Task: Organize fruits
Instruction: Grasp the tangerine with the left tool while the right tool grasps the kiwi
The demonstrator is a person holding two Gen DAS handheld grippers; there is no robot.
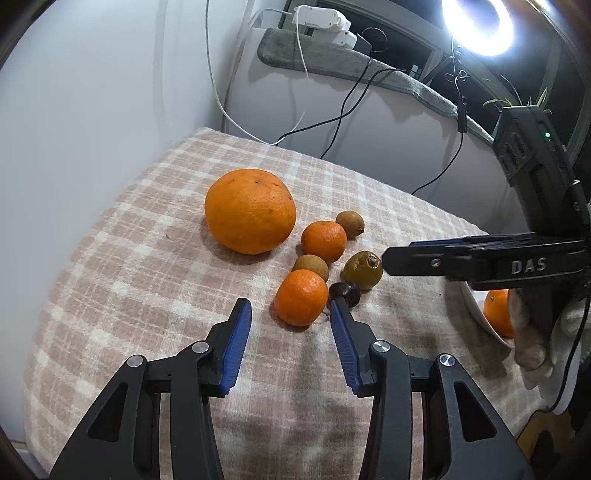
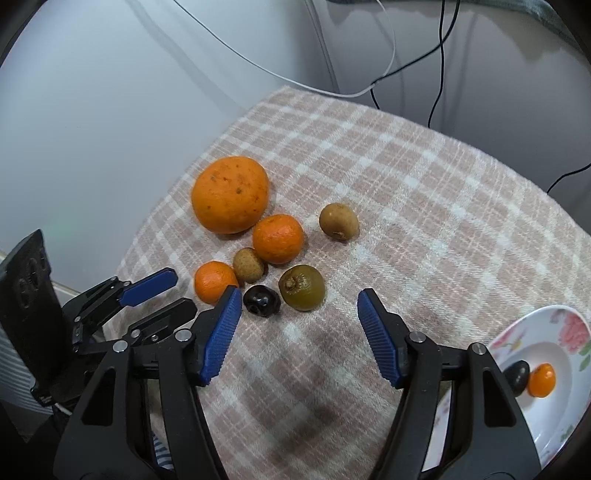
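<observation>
fruit cluster packed tight on the checked cloth (image 2: pixel 424 192): large orange (image 2: pixel 231 194) at the far edge, two mandarins, small brown fruits and a dark fruit (image 2: pixel 261 300) touching or just beside one another, no gap for a finger between most. cloth beyond and right of the large orange lies bare. floral plate (image 2: pixel 576 406) blocks the near right corner. cables (image 1: pixel 343 107) hang past the far edge.

A pale grey wall (image 1: pixel 92 92) is standing behind a surface draped in a pink-and-white checked cloth (image 1: pixel 147 258). A ring light (image 1: pixel 478 26) is glaring at the upper right. Black and white cables (image 1: pixel 340 110) are hanging down a white cabinet (image 1: pixel 369 140) topped with a grey mat (image 1: pixel 332 61).
</observation>
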